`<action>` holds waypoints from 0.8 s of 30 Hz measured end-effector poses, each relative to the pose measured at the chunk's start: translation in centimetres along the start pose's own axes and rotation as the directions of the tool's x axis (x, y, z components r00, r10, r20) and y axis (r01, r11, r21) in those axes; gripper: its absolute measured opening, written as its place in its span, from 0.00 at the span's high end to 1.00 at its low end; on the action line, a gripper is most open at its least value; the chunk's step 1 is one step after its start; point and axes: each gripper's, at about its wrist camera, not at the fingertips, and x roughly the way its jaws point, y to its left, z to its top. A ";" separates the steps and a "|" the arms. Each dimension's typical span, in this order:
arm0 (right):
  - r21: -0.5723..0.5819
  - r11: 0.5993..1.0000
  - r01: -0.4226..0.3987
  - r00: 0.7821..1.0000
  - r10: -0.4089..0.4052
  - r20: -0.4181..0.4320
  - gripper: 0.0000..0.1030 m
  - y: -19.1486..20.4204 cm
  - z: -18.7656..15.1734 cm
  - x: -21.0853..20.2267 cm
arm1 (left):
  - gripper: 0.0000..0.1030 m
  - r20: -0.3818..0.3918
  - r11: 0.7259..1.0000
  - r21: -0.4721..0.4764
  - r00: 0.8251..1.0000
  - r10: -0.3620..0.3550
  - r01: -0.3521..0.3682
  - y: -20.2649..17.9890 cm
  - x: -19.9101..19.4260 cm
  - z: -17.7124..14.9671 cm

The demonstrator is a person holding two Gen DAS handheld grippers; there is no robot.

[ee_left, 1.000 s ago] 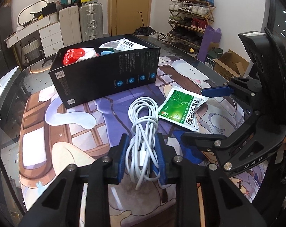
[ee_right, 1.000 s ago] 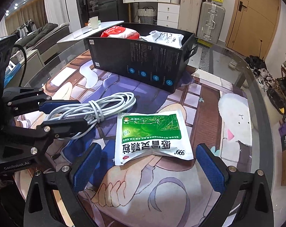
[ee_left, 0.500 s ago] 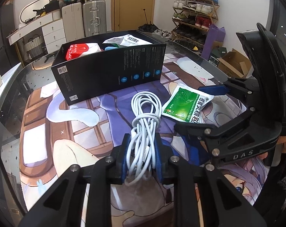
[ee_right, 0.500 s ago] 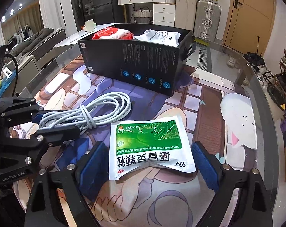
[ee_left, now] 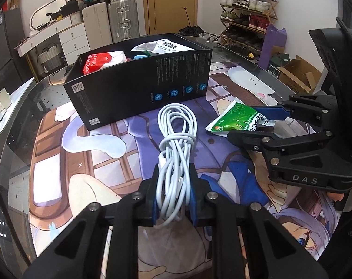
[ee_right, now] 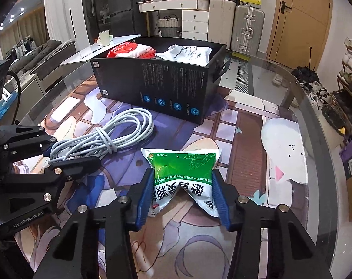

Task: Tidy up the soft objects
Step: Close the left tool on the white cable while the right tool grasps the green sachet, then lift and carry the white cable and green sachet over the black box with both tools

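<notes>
My left gripper (ee_left: 173, 193) is shut on the near end of a coiled white cable (ee_left: 176, 144), which stretches toward a black open box (ee_left: 138, 90). It shows at the left of the right wrist view (ee_right: 69, 153), with the cable (ee_right: 106, 137) in it. My right gripper (ee_right: 181, 193) is shut on a green and white sachet (ee_right: 183, 174), which buckles between the pads. In the left wrist view it (ee_left: 259, 125) holds the sachet (ee_left: 236, 118) at the right. The box (ee_right: 157, 86) holds a red and white pack (ee_right: 129, 51) and a white pouch (ee_right: 187, 54).
Everything sits on a printed anime mat (ee_left: 101, 162) on a glass table (ee_right: 315, 107). Suitcases (ee_left: 122, 21), white drawers (ee_left: 71, 37), a shoe rack (ee_left: 245, 7) and a cardboard box (ee_left: 297, 74) stand beyond the table.
My right gripper has closed on the sachet, squeezing it into a bulge. My left gripper has tightened on the cable, and both views have risen a little.
</notes>
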 end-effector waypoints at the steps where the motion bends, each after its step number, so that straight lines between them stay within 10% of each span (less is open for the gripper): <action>1: 0.004 1.000 0.001 1.000 -0.001 0.002 0.61 -0.1 0.0 0.0 | 0.83 0.001 1.000 -0.005 1.000 0.009 -0.009 0.0 0.0 0.0; 24: 0.059 0.998 -0.018 0.984 0.007 0.178 0.69 -0.2 1.9 -1.8 | 0.83 0.090 0.993 -0.095 0.992 0.083 -0.074 2.1 -1.1 0.3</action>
